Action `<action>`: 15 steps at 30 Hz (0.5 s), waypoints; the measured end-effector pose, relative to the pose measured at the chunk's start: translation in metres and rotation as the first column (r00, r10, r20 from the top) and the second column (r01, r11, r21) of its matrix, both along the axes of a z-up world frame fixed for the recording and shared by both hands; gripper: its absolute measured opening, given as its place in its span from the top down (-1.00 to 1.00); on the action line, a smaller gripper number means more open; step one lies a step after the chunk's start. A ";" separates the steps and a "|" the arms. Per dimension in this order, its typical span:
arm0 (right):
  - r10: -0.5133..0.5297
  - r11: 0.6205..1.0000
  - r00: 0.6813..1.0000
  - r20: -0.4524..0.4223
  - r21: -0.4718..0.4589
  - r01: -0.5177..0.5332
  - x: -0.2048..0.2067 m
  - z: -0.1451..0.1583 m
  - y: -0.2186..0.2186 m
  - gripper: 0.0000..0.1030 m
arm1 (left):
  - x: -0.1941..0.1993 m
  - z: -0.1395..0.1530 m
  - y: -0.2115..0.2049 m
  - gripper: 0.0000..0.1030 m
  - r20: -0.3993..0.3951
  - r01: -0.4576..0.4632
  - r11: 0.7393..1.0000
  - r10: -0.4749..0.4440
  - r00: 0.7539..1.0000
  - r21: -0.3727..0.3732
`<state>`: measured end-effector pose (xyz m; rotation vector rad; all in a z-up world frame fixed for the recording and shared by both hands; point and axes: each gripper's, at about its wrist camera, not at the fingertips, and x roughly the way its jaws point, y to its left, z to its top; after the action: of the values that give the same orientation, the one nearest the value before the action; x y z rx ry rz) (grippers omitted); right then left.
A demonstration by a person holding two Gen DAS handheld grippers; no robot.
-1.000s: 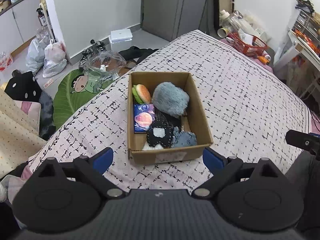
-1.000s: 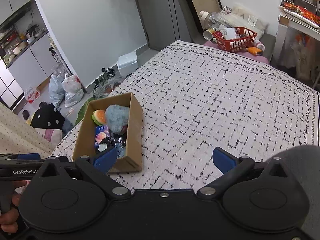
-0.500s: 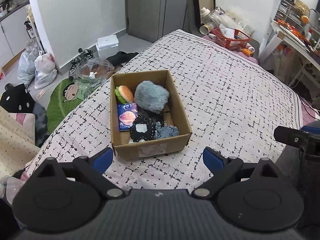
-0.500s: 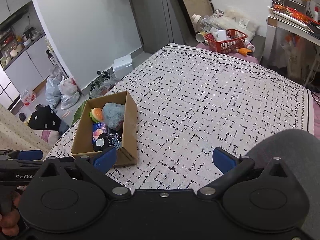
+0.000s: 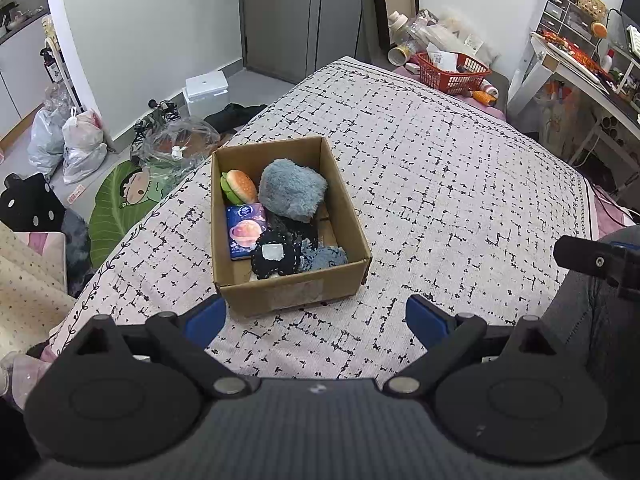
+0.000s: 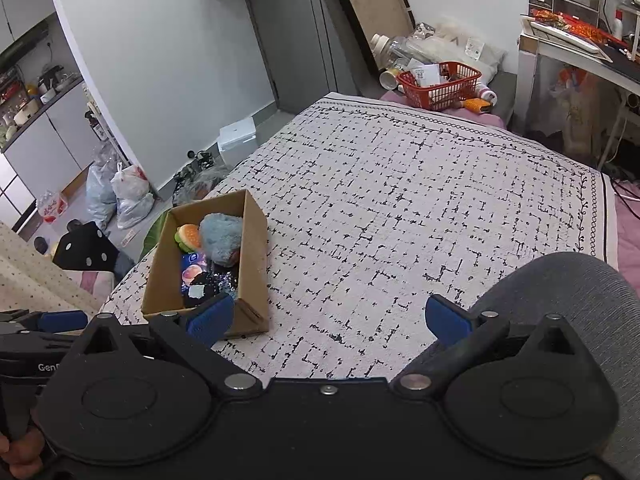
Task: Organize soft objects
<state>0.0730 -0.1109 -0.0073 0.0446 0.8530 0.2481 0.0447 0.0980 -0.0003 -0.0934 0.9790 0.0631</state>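
Note:
A cardboard box [image 5: 344, 208] sits on the patterned bed cover [image 5: 440, 184]; it also shows in the right wrist view [image 6: 256, 256]. Inside lie a fluffy grey-blue plush [image 5: 292, 190], a burger plush [image 5: 239, 186], a blue planet-print pack [image 5: 245, 230], a black stitched plush [image 5: 276, 255] and a small blue-grey plush [image 5: 326, 258]. My left gripper [image 5: 316, 318] is open and empty, just in front of the box's near wall. My right gripper [image 6: 326, 316] is open and empty, to the right of the box, above the cover.
A red basket [image 5: 452, 68] stands beyond the bed's far end. Bags [image 5: 76, 144] and a green leaf mat [image 5: 116, 204] lie on the floor to the left. A desk [image 5: 580, 68] stands at the right. A grey knee [image 6: 560, 308] is at the lower right.
Both grippers have pulled back and up from the box, so it looks smaller and farther. Both stay open and empty. The box's contents have not moved.

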 end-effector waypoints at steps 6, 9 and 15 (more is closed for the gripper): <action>0.005 1.000 1.000 -0.010 0.001 -0.005 -0.001 -0.002 0.004 -1.00 | 0.001 0.001 0.000 -0.86 0.003 -0.001 1.000 0.001 1.000 0.000; 0.005 1.000 1.000 -0.011 0.003 -0.005 -0.002 -0.003 0.004 -1.00 | 0.001 0.001 0.001 -0.86 0.001 0.000 1.000 0.000 1.000 -0.001; 0.001 1.000 1.000 -0.013 0.007 -0.001 -0.003 -0.003 0.003 -1.00 | 0.003 0.000 0.003 -0.86 0.000 -0.004 1.000 0.004 1.000 -0.001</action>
<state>0.0704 -0.1075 -0.0103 0.0519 0.8651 0.2520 0.0480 0.1009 0.0001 -0.0962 0.9790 0.0669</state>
